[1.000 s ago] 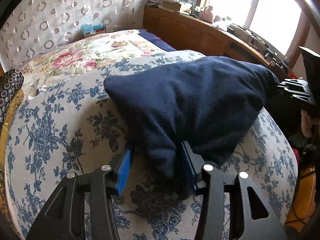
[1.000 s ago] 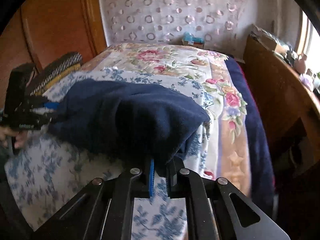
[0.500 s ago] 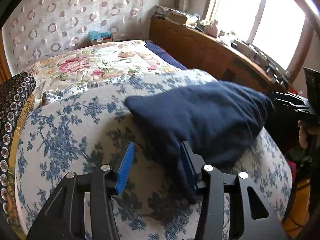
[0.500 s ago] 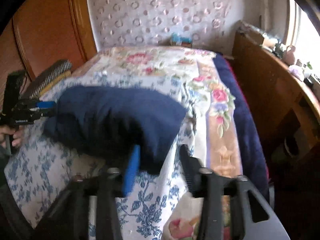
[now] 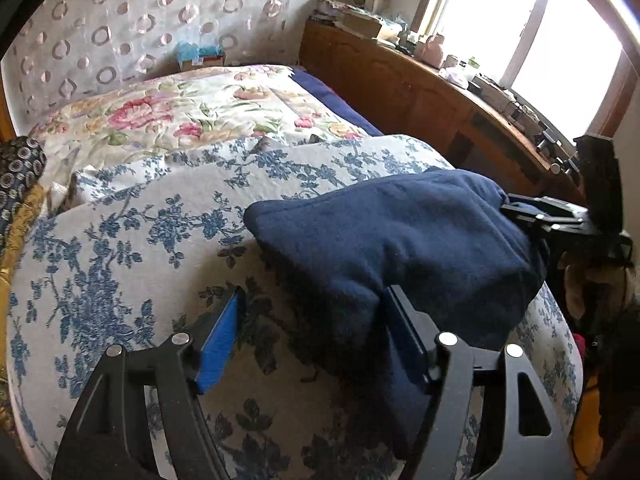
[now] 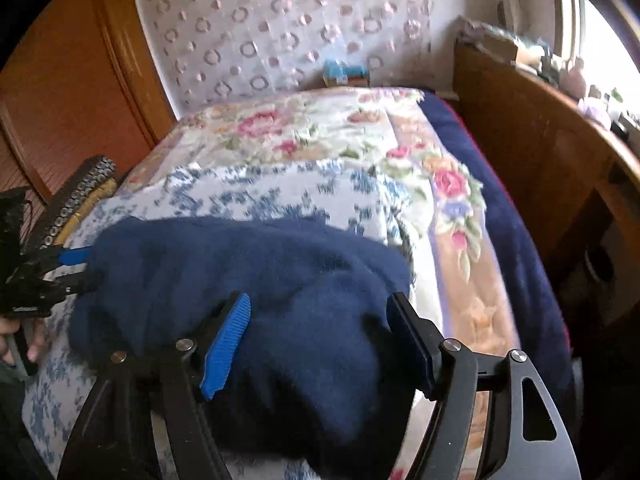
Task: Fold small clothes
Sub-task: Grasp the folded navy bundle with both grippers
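A navy fleece garment (image 5: 400,240) lies bunched on the blue-flowered bedcover (image 5: 132,240). In the left wrist view my left gripper (image 5: 313,298) has its jaws opening. A corner of the garment rests against its right finger (image 5: 404,332), while the blue left pad (image 5: 220,340) is clear of the cloth. In the right wrist view my right gripper (image 6: 319,300) is also opening, with the garment (image 6: 240,256) lying loose between its fingers, no pad pressing on it. Each gripper shows at the far end of the garment in the other view: left gripper (image 6: 76,272), right gripper (image 5: 516,216).
A rose-patterned quilt (image 5: 180,108) covers the far half of the bed. A wooden sideboard (image 5: 420,96) with clutter runs along the right under the window. A dark patterned cushion (image 5: 20,172) lies at the left edge, and a wooden panel (image 6: 72,80) behind it.
The right gripper was shut on the garment's corner and has opened wide. The left jaws have widened too. The garment has sunk from stretched between them onto the cover.
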Available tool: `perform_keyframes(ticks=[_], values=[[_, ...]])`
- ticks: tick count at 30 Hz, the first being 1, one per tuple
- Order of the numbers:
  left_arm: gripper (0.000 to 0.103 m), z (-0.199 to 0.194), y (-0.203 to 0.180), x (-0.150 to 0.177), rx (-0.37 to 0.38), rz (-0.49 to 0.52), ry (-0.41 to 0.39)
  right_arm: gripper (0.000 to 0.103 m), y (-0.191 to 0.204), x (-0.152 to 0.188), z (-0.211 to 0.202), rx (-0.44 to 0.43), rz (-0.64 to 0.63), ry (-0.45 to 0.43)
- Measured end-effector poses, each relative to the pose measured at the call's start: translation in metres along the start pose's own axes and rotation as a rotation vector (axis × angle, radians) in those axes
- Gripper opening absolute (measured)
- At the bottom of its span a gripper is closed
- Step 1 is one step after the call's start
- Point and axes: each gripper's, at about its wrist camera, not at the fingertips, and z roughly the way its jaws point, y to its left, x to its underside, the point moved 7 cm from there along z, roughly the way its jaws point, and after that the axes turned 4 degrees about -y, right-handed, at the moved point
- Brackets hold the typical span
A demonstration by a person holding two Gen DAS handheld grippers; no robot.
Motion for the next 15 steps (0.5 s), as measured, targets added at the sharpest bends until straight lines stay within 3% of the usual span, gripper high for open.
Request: perform_keyframes(ticks=[8,13,15], values=[[0.071,0.012,-0.005,-0.001,0.055,-0.031,0.020,0.075,-0.003,-0.009,0.021,-0.071,0.019,0.047],[0.053,0.017,-0.010,-0.006,0.118,-0.053,0.015,0.068,-0.001,-0.007,0.019,-0.103,0.017,0.047],[0.034,0.017,-0.010,-0.006,0.160,-0.079,0.024,0.055,0.001,-0.006,0.018,-0.133,0.019,0.049]])
